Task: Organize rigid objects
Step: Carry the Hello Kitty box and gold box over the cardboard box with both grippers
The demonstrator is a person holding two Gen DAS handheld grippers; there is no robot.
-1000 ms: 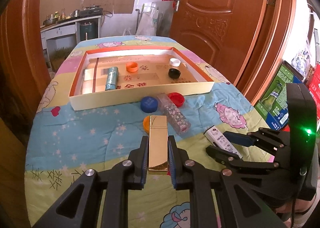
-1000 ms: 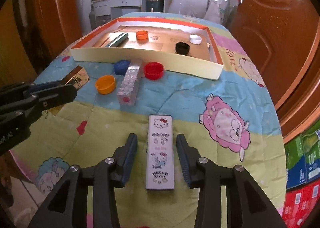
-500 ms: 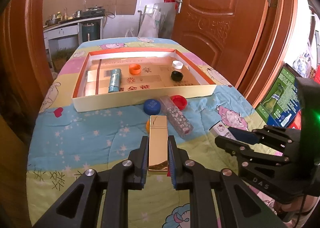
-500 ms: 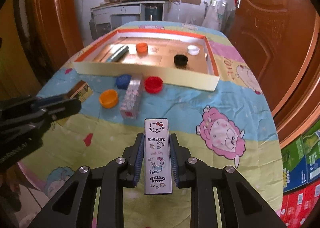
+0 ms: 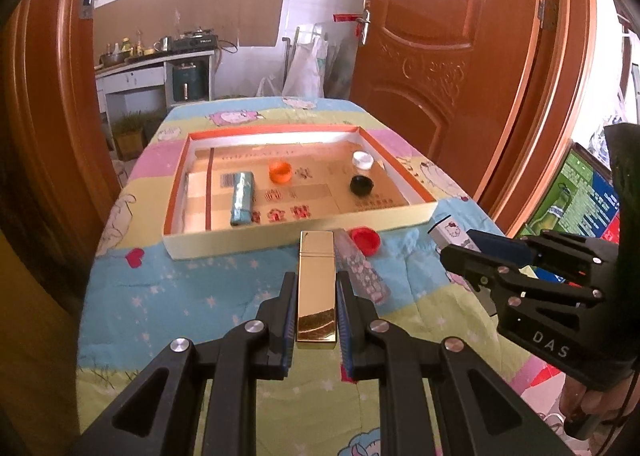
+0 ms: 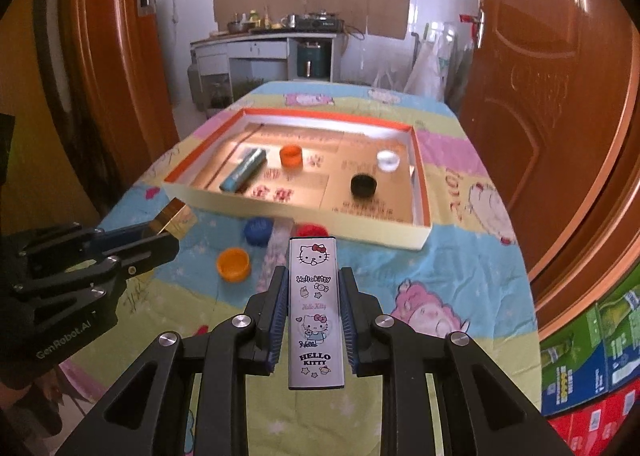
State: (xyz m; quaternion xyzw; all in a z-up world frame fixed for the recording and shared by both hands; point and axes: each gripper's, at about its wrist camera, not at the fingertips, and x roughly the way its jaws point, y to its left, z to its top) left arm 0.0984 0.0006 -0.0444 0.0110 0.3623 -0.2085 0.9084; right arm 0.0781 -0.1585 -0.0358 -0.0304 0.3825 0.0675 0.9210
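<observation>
**Two bars held above the cloth, tray ahead**

Nearest the left camera, the left gripper [image 5: 316, 310] was seen closed on a gold bar [image 5: 316, 288], the blue pads pressed against its long sides and the bar pointing forward along the fingers. In the right view, the right gripper [image 6: 314, 316] was likewise clamped on a white Hello Kitty bar [image 6: 316, 308], held flat and lengthwise. Both bars appeared to be lifted clear of the tablecloth [image 6: 460, 268], though the height could not be judged.

Just beyond the grippers, loose pieces lay on the cloth: an orange cap [image 6: 234, 264], a blue cap [image 6: 259, 231], a red cap [image 5: 364, 240] and a clear patterned bar [image 5: 362, 276], all close to the tray's near wall.

Farther on, the tray [image 5: 280, 242] was seen, already holding a teal bar [image 5: 242, 197] at its left, an orange cap [image 5: 280, 172] in the middle, and a black cap [image 5: 362, 185] and a white cap [image 5: 363, 159] at the right.

The step in hand was judged to be the carry of both bars towards the tray. The next move would call for each bar to be taken over the near wall, lowered onto bare cardboard, probably beside the teal bar, and released without the caps being disturbed. The two grippers would need to be kept apart.
</observation>
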